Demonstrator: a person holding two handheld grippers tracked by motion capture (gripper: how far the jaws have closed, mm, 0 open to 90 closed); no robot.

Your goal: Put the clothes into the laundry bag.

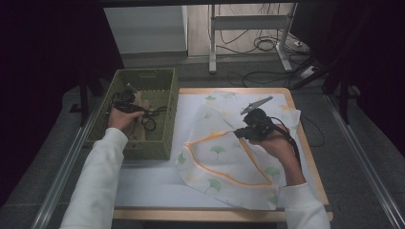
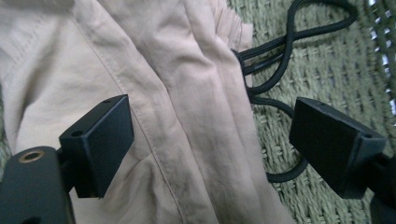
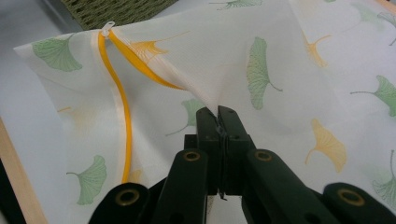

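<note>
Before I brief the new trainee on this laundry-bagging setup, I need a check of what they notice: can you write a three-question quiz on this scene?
1. True or false: the right gripper is shut on the ginkgo-print mesh laundry bag.
2. What does the left gripper hover over inside the green woven basket?
A. a beige garment
B. a towel
C. a shoe
3. Fill in: the bag's zipper tape is coloured ____.

Key
1. True: its jaws pinch a raised fold of the mesh.
2. A: the beige garment lies between the open jaws.
3. Orange.
</note>
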